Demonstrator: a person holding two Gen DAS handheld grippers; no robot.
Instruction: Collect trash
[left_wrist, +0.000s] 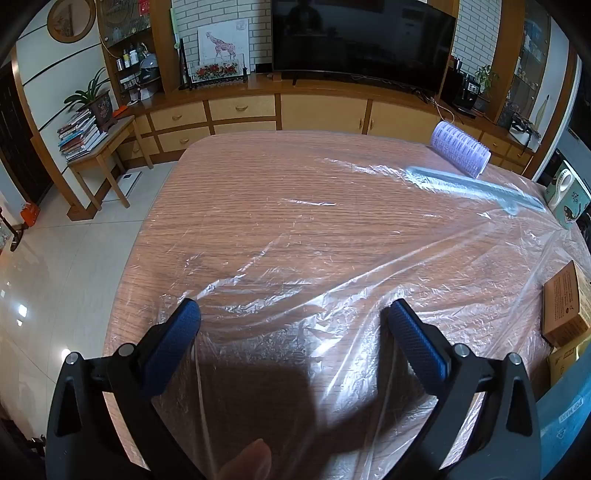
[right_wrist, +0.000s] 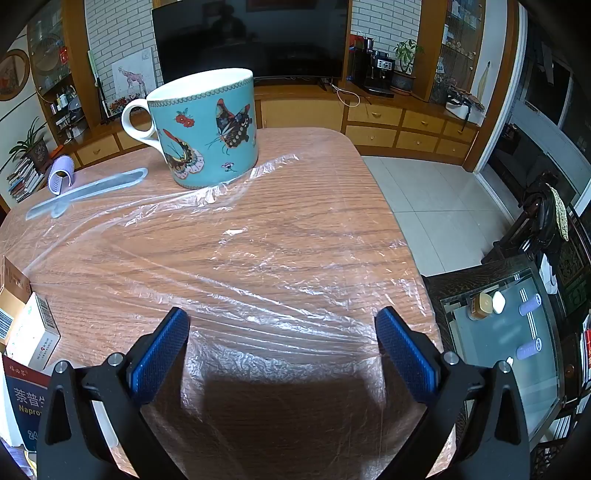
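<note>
- The plastic sheet (left_wrist: 314, 229) lies spread over the table (left_wrist: 236, 162).
- It looks thin, light, soft and slippery; pinch a wrinkled edge.
- The left gripper (left_wrist: 293, 325) and right gripper (right_wrist: 282, 332) are wide, holding nothing.

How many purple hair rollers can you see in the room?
3. One hair roller lies on the wooden table beside the comb, left of the butterfly mug. Two more lie on the glass side table. Others may be hidden.
</note>
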